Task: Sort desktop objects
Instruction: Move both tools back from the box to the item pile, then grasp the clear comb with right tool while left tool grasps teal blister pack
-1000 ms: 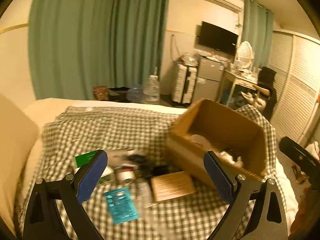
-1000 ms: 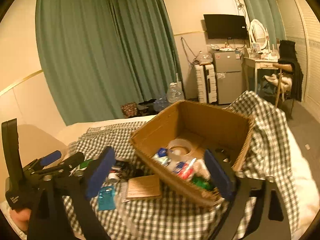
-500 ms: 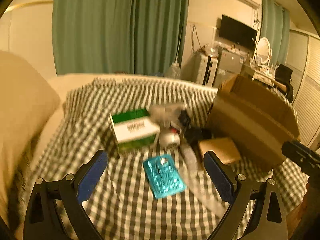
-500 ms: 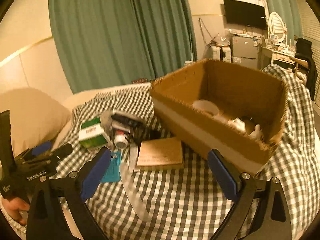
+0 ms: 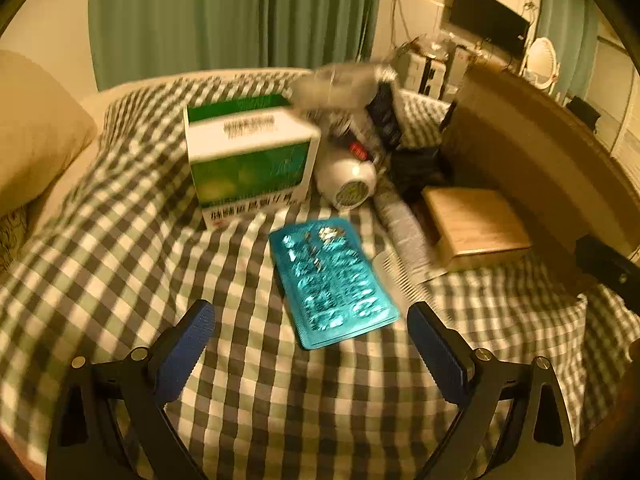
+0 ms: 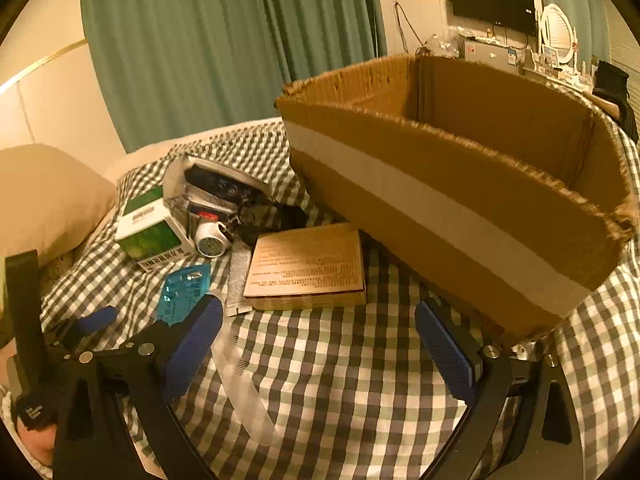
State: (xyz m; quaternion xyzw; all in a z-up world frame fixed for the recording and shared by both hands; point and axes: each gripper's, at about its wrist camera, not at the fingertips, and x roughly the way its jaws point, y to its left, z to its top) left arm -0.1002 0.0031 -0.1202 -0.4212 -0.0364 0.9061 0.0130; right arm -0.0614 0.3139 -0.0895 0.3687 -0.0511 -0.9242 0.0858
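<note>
A teal blister pack (image 5: 332, 280) lies flat on the checked cloth, just ahead of my open left gripper (image 5: 312, 344) and between its fingers' line. Behind it stand a green and white box (image 5: 248, 156), a small white round device (image 5: 348, 184) and a tan flat box (image 5: 476, 224). My right gripper (image 6: 320, 344) is open and empty, low over the cloth in front of the tan flat box (image 6: 308, 268) and beside the cardboard carton (image 6: 460, 184). The blister pack (image 6: 182, 290) shows left of the right gripper, with the left gripper (image 6: 92, 320) by it.
A clear plastic sleeve (image 6: 244, 392) lies on the checked cloth (image 6: 360, 400) under the right gripper. A clear pouch with dark items (image 6: 216, 188) sits behind the boxes. A beige pillow (image 5: 36, 132) is at the left. Green curtains hang behind the bed.
Both grippers have dropped and moved in toward the pile. The blister pack now sits close in front of the left gripper, and the carton fills the right wrist view.
</note>
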